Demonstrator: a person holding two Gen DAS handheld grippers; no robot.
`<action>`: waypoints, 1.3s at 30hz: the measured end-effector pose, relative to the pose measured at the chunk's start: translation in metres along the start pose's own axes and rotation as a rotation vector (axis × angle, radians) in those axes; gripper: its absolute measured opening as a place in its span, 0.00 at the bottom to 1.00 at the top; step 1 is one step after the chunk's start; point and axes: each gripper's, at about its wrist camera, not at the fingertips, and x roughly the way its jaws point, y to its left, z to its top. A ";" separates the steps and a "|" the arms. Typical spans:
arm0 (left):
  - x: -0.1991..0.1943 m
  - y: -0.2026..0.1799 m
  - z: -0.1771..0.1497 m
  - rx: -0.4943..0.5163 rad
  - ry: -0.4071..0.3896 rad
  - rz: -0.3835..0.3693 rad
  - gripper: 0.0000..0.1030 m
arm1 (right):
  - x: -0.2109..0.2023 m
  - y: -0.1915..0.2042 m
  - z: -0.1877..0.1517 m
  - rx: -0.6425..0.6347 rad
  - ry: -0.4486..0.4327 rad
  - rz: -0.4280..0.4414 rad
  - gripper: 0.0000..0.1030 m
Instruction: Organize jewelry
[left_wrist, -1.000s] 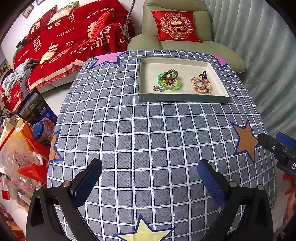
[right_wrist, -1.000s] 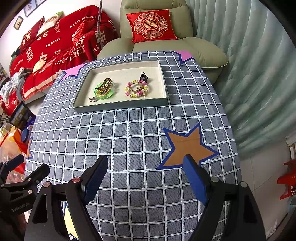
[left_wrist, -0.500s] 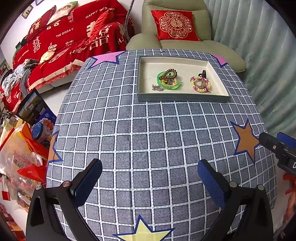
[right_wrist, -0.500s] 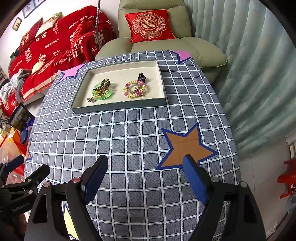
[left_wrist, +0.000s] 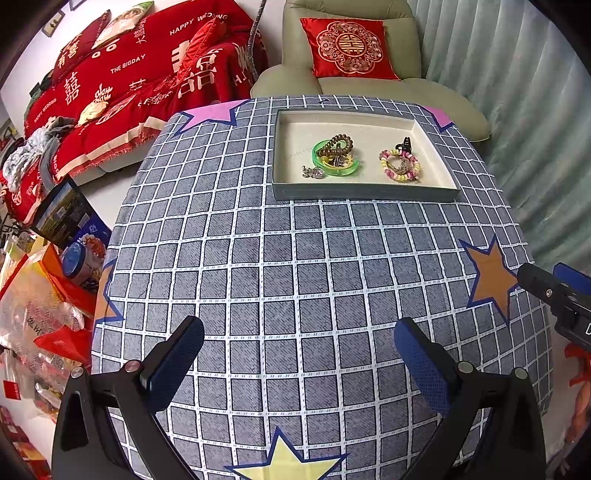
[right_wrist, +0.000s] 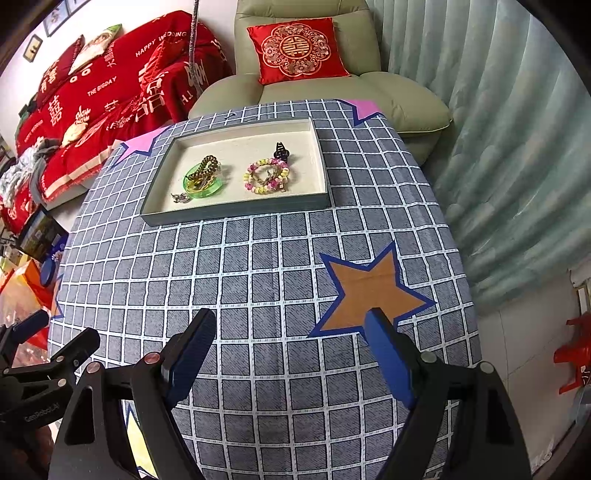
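Observation:
A shallow grey tray (left_wrist: 364, 192) (right_wrist: 236, 213) with a cream lining sits at the far side of the checked tablecloth. In it lie a green bangle (left_wrist: 337, 168) (right_wrist: 205, 186) with a brown coil hair tie (left_wrist: 334, 144) (right_wrist: 205, 165) across it. A small silver charm (left_wrist: 313, 172) (right_wrist: 181, 198), a pink-and-yellow beaded bracelet (left_wrist: 400, 168) (right_wrist: 266, 179) and a black claw clip (left_wrist: 404, 142) (right_wrist: 280, 150) are there too. My left gripper (left_wrist: 298, 328) hovers open over the near cloth with nothing between its fingers. My right gripper (right_wrist: 291, 319) is open and empty beside the orange star (right_wrist: 373, 291).
A green armchair (right_wrist: 332, 99) with a red cushion stands behind the table, and a sofa under a red blanket (left_wrist: 122, 85) is at the back left. A pale curtain (right_wrist: 498, 129) hangs on the right. Boxes and bags (left_wrist: 48, 280) crowd the floor on the left.

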 end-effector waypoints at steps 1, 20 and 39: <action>0.000 0.000 0.000 0.000 0.000 0.000 1.00 | 0.000 -0.001 0.000 -0.001 0.000 0.000 0.82; 0.001 0.000 0.000 -0.001 0.006 0.002 1.00 | 0.000 -0.001 -0.001 0.000 0.002 -0.001 0.82; 0.002 0.002 -0.002 -0.014 0.016 -0.008 1.00 | -0.001 0.000 -0.003 0.003 0.004 -0.003 0.82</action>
